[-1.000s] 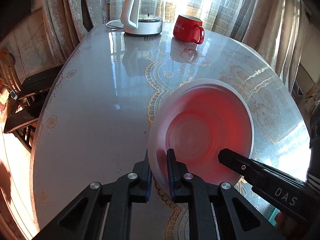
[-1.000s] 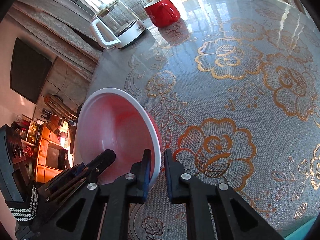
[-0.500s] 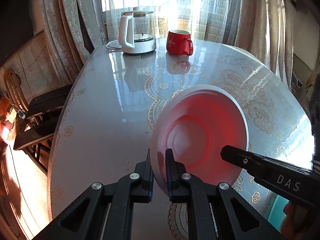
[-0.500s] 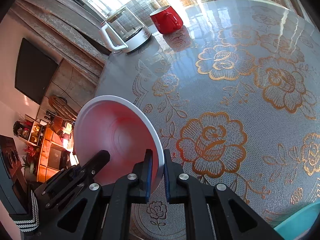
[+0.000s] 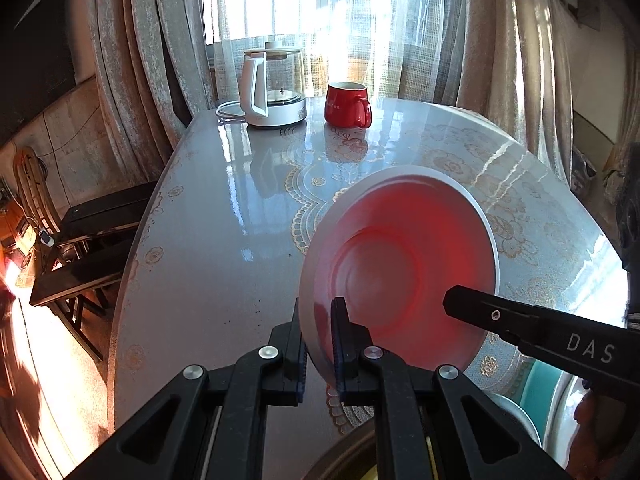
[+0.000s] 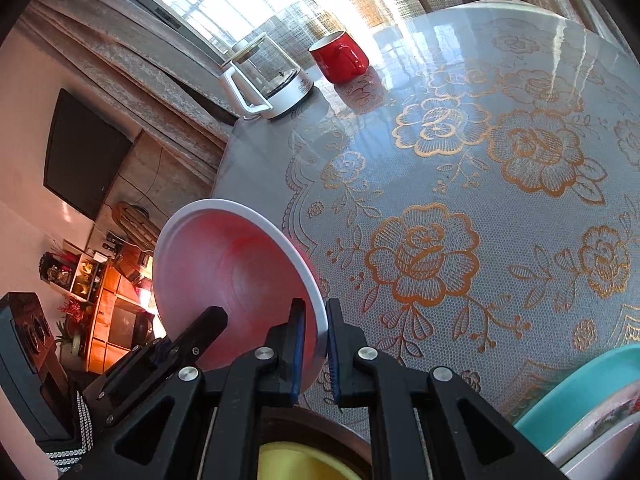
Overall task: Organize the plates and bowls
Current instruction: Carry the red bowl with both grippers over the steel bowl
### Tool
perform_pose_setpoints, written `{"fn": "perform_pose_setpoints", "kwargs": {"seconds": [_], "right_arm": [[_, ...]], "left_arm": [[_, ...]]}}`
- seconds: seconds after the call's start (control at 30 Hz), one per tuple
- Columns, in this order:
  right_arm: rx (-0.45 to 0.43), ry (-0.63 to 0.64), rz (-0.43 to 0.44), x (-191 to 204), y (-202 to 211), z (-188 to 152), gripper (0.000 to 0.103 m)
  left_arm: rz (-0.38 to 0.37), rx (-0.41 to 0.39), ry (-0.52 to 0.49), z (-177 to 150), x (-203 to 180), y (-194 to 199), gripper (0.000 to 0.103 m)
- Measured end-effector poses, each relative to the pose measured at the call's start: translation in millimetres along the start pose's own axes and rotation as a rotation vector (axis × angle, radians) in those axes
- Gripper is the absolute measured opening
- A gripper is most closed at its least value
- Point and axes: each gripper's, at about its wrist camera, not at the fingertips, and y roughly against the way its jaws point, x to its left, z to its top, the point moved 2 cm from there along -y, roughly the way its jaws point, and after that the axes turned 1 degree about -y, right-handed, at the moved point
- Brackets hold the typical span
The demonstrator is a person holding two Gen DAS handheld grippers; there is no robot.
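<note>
A pink-red plate (image 5: 404, 268) with a white rim is held in the air above the table, tilted up. My left gripper (image 5: 318, 344) is shut on its near left rim. My right gripper (image 6: 314, 340) is shut on the opposite rim of the same plate (image 6: 232, 272). The right gripper's finger shows in the left wrist view (image 5: 520, 332) across the plate. The left gripper's finger shows in the right wrist view (image 6: 200, 332).
A round table (image 5: 224, 216) with a gold floral lace cloth (image 6: 460, 208). A glass kettle (image 5: 274, 88) and a red mug (image 5: 346, 104) stand at the far edge. A teal plate (image 6: 580, 392) on a patterned plate and a yellow bowl (image 6: 296, 464) lie close below. Chairs (image 5: 92, 240) stand left.
Both grippers have lifted the plate higher and pulled it back toward the near edge. The kettle and mug look farther away. The teal plate and yellow bowl have come into view.
</note>
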Motion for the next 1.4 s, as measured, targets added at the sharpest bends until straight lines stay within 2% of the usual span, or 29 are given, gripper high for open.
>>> {"fn": "perform_pose_setpoints", "kwargs": {"seconds": [0.53, 1.4], "right_arm": [[-0.072, -0.009, 0.041, 5, 41, -31, 0.011], [-0.106, -0.05, 0.086, -1, 78, -91, 0.013]], "left_arm": [[-0.011, -0.078, -0.016, -26, -10, 45, 0.011], [-0.034, -0.101, -0.029, -79, -17, 87, 0.011]]}}
